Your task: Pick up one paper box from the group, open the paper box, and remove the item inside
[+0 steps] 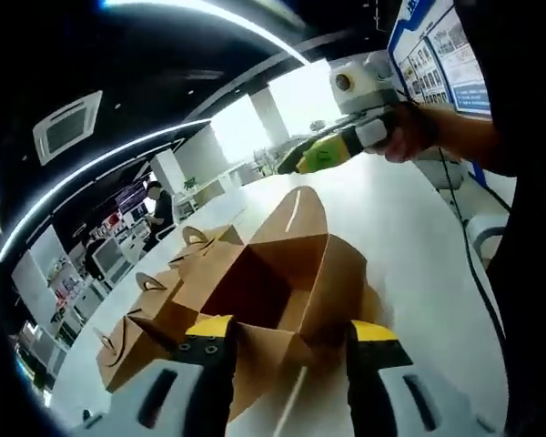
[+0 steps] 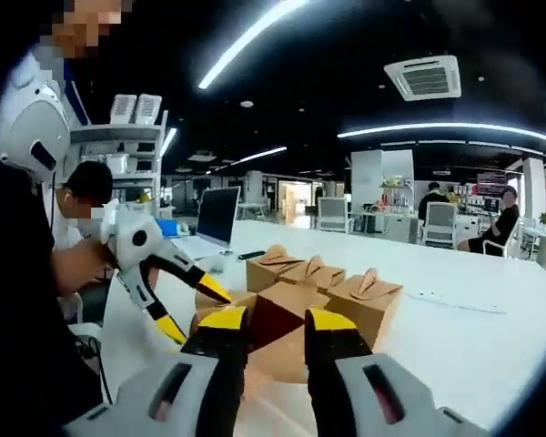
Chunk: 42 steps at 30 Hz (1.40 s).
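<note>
An open brown paper box (image 1: 273,282) lies on the white table (image 1: 409,273) with its flaps spread and a dark inside. My left gripper (image 1: 287,337) is open, its yellow-tipped jaws wide apart on either side of the box's near corner. In the right gripper view the same left gripper (image 2: 203,317) reaches in from the left, fingers spread around the open box (image 2: 275,360). My right gripper (image 2: 278,323) hovers just before the box with a narrow gap and nothing in it. That right gripper (image 1: 291,164) hangs beyond the box, held by a hand (image 1: 409,132). I cannot see any item inside.
Three closed brown boxes (image 2: 273,259) (image 2: 314,273) (image 2: 369,296) with curled handles stand just behind the open one. A laptop (image 2: 214,218) sits further back on the table. A black cable (image 1: 473,273) hangs at the right. Seated people (image 2: 505,228) are far off.
</note>
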### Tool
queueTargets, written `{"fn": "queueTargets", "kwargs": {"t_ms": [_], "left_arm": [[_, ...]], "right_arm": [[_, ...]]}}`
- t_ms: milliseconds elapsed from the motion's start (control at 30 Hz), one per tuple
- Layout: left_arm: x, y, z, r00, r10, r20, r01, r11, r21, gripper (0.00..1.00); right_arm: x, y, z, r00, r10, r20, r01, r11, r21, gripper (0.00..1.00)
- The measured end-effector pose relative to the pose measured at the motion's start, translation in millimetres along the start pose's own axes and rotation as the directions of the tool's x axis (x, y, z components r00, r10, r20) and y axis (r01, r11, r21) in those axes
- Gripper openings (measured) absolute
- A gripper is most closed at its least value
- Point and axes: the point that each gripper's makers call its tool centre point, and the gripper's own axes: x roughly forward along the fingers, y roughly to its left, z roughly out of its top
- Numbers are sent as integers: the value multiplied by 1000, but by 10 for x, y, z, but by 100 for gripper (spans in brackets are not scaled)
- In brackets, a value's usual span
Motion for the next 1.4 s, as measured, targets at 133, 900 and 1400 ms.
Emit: {"fn": "queueTargets", "kwargs": {"t_ms": [133,900,1400], "left_arm": [[-61,3,45,1000,-7,4,8,995,-96,46],[-865,284,161,919,314,239,-179,872,-456,44],[-659,329,245,923,318,216,-195,871,-451,44]], "right_arm": [[-4,29,-62,1000,-3,-14,3,1000,7,25],[-223,-25,26,999,-24,43,24,1000,-3,25],[63,53,80,990,87,-108,-106,975,-194,25]]}}
